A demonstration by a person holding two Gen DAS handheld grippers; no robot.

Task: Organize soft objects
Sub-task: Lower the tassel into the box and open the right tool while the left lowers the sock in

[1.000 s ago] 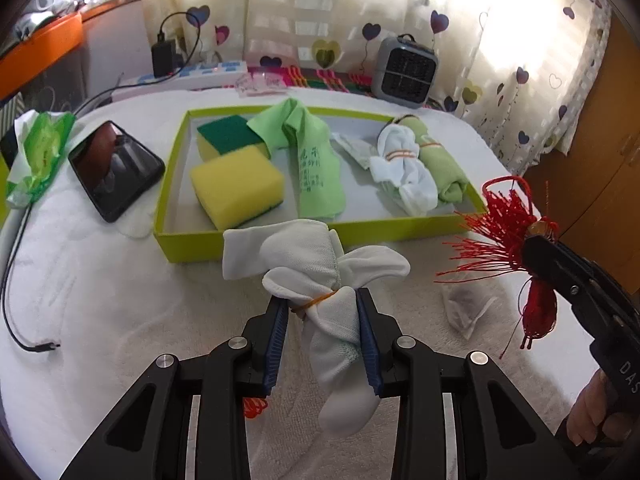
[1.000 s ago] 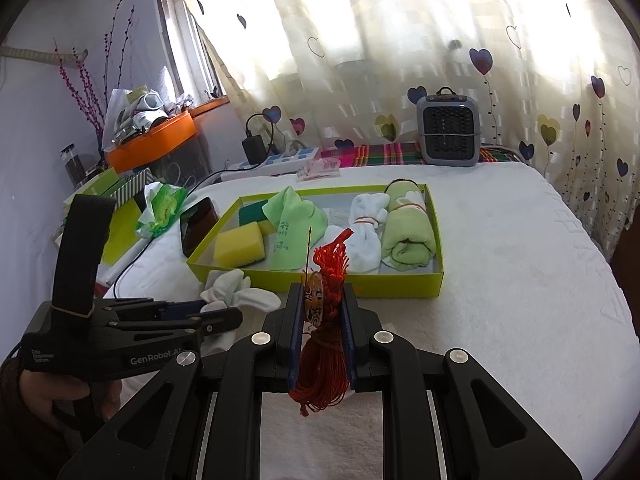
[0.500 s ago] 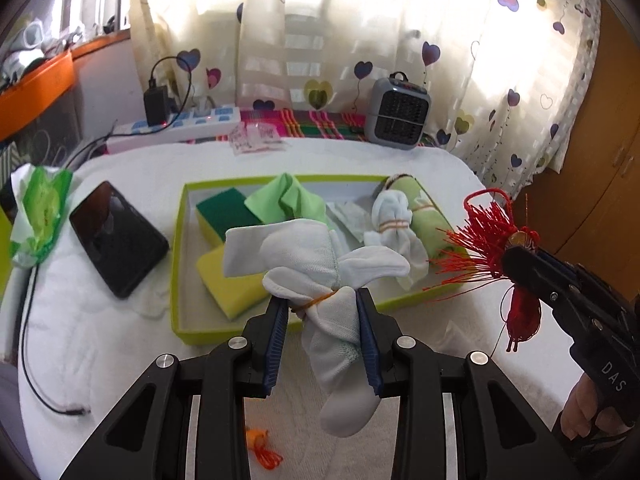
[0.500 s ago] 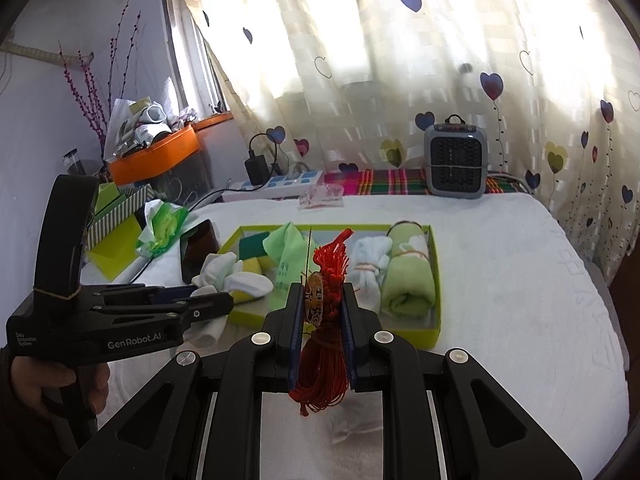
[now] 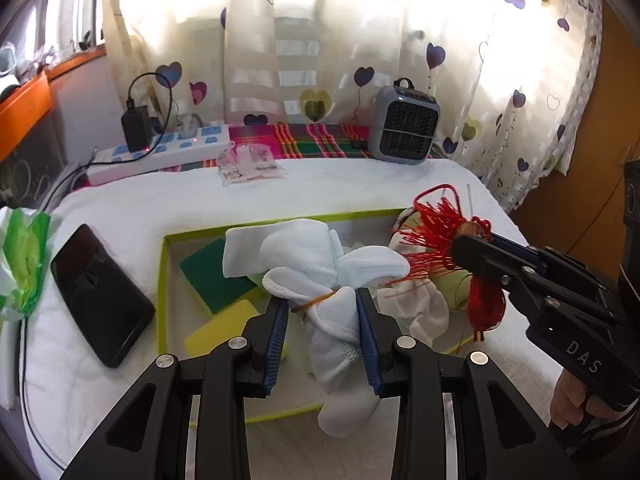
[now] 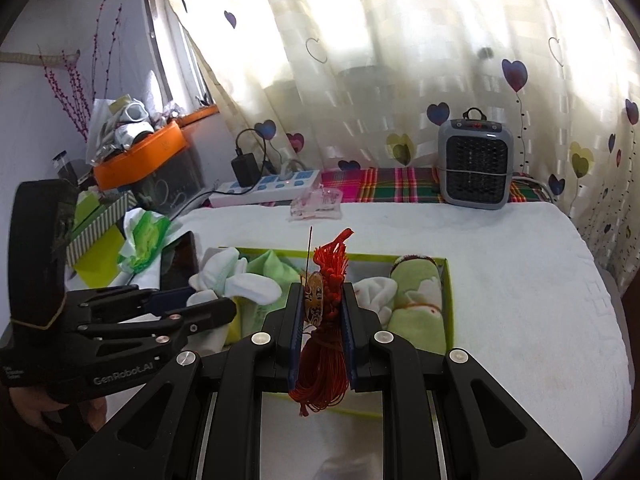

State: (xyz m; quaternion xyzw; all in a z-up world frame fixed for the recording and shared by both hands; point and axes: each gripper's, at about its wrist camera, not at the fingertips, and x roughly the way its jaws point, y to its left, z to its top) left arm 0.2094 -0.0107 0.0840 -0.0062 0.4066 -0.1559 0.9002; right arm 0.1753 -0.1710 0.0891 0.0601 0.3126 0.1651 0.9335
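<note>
A green box (image 5: 162, 292) sits on the white bed (image 5: 340, 188). It is open on top and has soft things in it.

At the box's left end there is a green sponge (image 5: 212, 272). A yellow sponge (image 5: 224, 328) lies just beside it, nearer the front wall of the box. From the right wrist view, a light green cloth (image 6: 268, 268) lies in the middle of the box. Next to it is a bundle of white socks (image 6: 376, 292) tied with a band. At the right end of the box lies a rolled green towel (image 6: 416, 304).

The left gripper (image 5: 322, 328) is clamped on another white sock bundle (image 5: 320, 264) with an orange band around it. The bundle is in the air over the box, above the sponges.

The right gripper (image 6: 322, 316) is pressed tight on a red tassel (image 6: 326, 320) with a small gold charm on it. The tassel is also in the air over the box, above its right half. Its red strings stick out in front and hang down behind the pads.

Left of the box a black phone (image 5: 100, 292) lies flat on the bed. Farther left is a green and white wrapper (image 5: 24, 256). Behind the box, by the curtain (image 5: 360, 40), are a white power strip (image 5: 160, 154) and a small gray heater (image 5: 404, 126).
</note>
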